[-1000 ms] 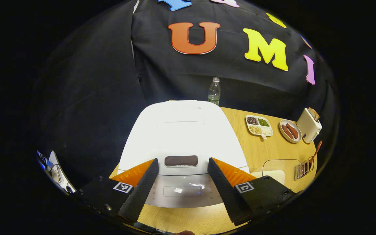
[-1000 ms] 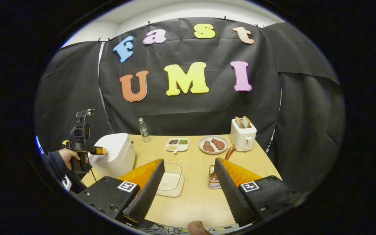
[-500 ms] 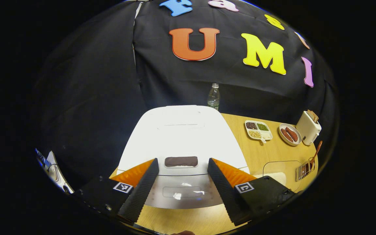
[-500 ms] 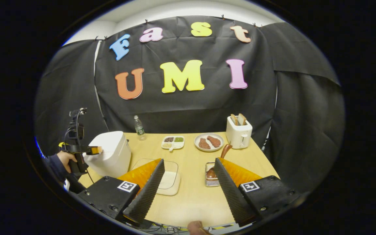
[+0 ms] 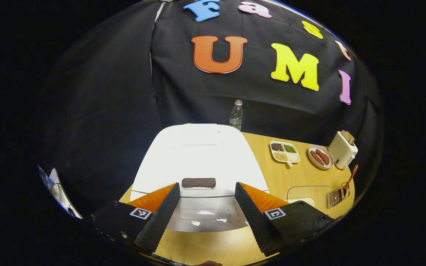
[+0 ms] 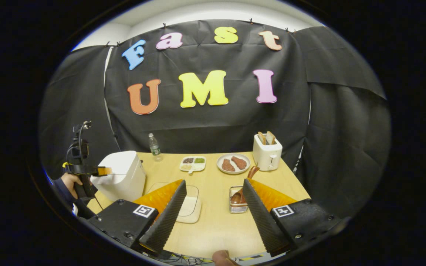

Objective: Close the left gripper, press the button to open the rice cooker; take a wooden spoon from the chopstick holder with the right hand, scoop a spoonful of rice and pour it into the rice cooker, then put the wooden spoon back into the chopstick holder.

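Both fingers (image 5: 168, 207) flanking cooker button (image 5: 198, 183)

Can't see the front lower corners of the white rice cooker (image 5: 198, 155), blocked by the left tool (image 5: 206, 190) and its spread fingers. Brown wooden spoon (image 6: 243, 183) bowl half buried in the wire chopstick holder (image 6: 238, 205), right edge hidden behind a right tool (image 6: 214, 188) finger. Grains in the white divided dish (image 6: 193, 164) too tiny to make out. Clear flat rice tray (image 6: 189, 205) partly covered too.
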Motion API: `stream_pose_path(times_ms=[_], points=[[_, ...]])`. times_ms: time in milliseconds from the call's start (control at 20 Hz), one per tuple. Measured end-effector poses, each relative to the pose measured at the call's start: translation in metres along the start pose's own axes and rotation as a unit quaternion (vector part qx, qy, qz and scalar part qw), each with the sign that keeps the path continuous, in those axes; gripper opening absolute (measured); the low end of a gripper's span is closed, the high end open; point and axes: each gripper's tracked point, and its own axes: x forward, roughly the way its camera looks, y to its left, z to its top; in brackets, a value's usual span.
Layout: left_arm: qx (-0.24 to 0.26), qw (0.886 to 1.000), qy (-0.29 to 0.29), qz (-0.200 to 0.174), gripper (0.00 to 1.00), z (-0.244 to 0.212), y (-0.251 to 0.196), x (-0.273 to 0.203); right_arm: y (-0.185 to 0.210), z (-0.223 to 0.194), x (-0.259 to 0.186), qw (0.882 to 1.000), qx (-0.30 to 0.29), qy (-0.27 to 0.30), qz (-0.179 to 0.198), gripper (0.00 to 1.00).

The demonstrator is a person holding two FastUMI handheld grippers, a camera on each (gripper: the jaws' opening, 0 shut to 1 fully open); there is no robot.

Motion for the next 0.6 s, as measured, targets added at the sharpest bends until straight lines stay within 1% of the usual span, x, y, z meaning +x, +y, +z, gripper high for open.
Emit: stream_pose_path(times_ms=[300,450,600], points=[[-0.006,0.999,-0.047,-0.007,0.95,0.027,-0.004,-0.044,-0.001,0.018,0.002,1.000,0.004,-0.020,-0.003,0.99],[-0.002,0.997,-0.077,-0.021,0.94,0.042,-0.014,-0.076,0.002,0.031,0.002,0.999,0.010,-0.031,-0.002,1.00],[-0.016,0.996,-0.083,-0.021,0.94,0.047,-0.013,-0.104,0.007,0.044,0.004,0.999,0.012,-0.041,0.002,1.00]])
